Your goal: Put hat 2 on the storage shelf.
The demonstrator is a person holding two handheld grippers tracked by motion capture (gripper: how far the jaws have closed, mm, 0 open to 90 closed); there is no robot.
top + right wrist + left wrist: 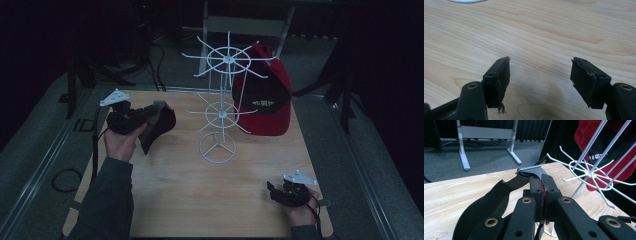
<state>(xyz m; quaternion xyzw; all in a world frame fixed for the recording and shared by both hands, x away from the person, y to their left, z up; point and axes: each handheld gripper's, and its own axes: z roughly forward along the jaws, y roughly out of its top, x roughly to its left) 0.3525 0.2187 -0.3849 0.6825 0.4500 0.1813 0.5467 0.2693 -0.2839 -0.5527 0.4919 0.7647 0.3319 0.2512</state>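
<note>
At the table's left, my left gripper is shut on the edge of a black cap, holding it just above the wood. In the left gripper view the jaws pinch a thin fold of that black cap, whose grey brim curves away ahead. A white wire rack stands mid-table with a red cap hanging on its right side. That rack and red cap lie to the right of the left jaws. My right gripper rests low at the near right, open, with nothing between its pads.
The wooden table has bare room between the rack's round base and the near edge. The base's rim shows just ahead of the right jaws. A metal frame stands on the floor beyond the table's far edge.
</note>
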